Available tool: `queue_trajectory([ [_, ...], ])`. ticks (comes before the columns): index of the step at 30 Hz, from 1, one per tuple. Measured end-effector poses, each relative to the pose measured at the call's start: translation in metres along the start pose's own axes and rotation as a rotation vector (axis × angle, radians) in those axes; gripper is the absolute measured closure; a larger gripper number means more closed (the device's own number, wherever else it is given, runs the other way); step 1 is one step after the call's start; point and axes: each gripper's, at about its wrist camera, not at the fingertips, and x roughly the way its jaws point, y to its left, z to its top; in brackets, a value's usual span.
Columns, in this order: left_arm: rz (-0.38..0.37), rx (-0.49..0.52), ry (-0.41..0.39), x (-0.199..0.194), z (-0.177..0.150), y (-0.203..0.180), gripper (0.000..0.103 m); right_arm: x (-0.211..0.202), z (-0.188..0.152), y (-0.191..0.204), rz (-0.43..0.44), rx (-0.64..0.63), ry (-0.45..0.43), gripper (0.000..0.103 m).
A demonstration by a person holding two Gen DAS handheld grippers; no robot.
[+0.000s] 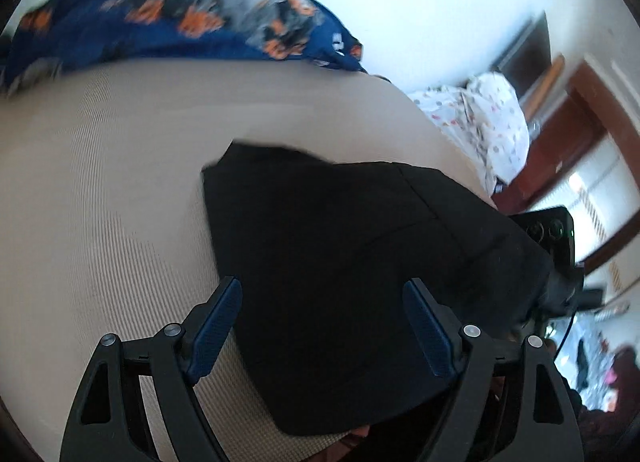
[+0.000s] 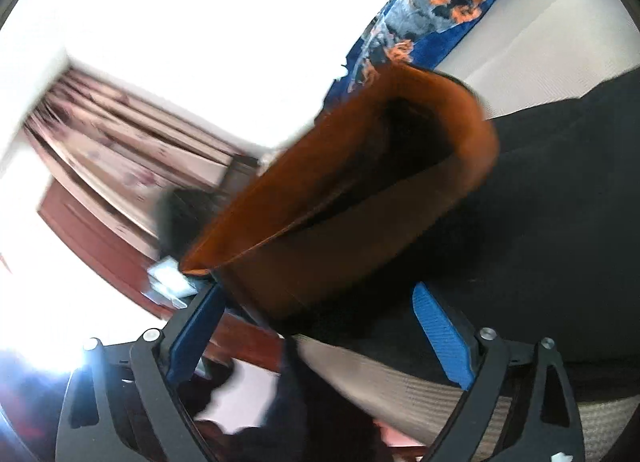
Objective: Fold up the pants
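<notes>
My left gripper (image 1: 322,326) stands wide, its blue pads apart with nothing pressed between them, hovering over the near end of the black pants (image 1: 360,262). The pants lie flat on the tan ribbed bed cover (image 1: 100,202), their long axis running from the near edge beside me up and to the right. Their far right end is cut off behind my other gripper's body, and the near end slips out of view under my fingers. Seams show faintly; the cloth is too dark to tell waistband from cuffs. Beyond them a blue patterned blanket (image 1: 180,22) lies blurred along the far side of the bed, and a white dotted sheet (image 1: 492,122) sits bunched to the right.

My right gripper (image 2: 316,326) also stands wide, pinching nothing. An open end of the pants (image 2: 540,222) gapes just ahead of it, orange-brown inside, blurred. Whether it touches my left pad I cannot tell. The room at left is washed out and smeared.
</notes>
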Motion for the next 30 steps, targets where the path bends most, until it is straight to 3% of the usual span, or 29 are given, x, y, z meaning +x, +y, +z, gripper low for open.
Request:
queue_trajectory([
  [6, 0.036, 0.027, -0.068, 0.006, -0.030, -0.002, 0.020, -0.002, 0.006, -0.008, 0.011, 0.086, -0.024, 0.000],
  [12, 0.046, 0.020, -0.074, 0.012, -0.041, 0.004, 0.020, 0.002, 0.015, -0.007, -0.108, 0.055, 0.026, 0.001],
  [14, 0.044, 0.008, -0.068, 0.014, -0.042, 0.008, 0.020, 0.012, 0.017, -0.009, -0.172, 0.043, 0.069, 0.009],
  [15, 0.041, -0.005, -0.065, 0.015, -0.044, 0.010, 0.020, 0.015, 0.017, -0.009, -0.204, 0.032, 0.089, 0.018],
  [17, 0.039, -0.021, -0.063, 0.015, -0.046, 0.013, 0.020, 0.025, 0.020, -0.010, -0.275, 0.022, 0.132, 0.044],
  [18, 0.046, -0.030, -0.065, 0.014, -0.046, 0.015, 0.020, 0.029, 0.021, -0.013, -0.306, 0.028, 0.147, 0.073],
  [19, 0.051, -0.033, -0.068, 0.013, -0.046, 0.015, 0.020, 0.030, 0.023, -0.016, -0.323, 0.043, 0.158, 0.083],
  [23, 0.069, -0.032, -0.084, 0.006, -0.042, 0.013, 0.020, 0.019, 0.035, -0.010, -0.342, 0.042, 0.124, 0.087],
  [26, 0.065, -0.029, -0.090, 0.004, -0.037, 0.009, 0.020, -0.014, 0.048, 0.001, -0.326, 0.027, 0.069, 0.088],
  [30, 0.056, -0.008, -0.062, 0.014, -0.032, 0.000, 0.020, -0.071, 0.065, 0.000, -0.387, 0.023, -0.010, 0.088],
])
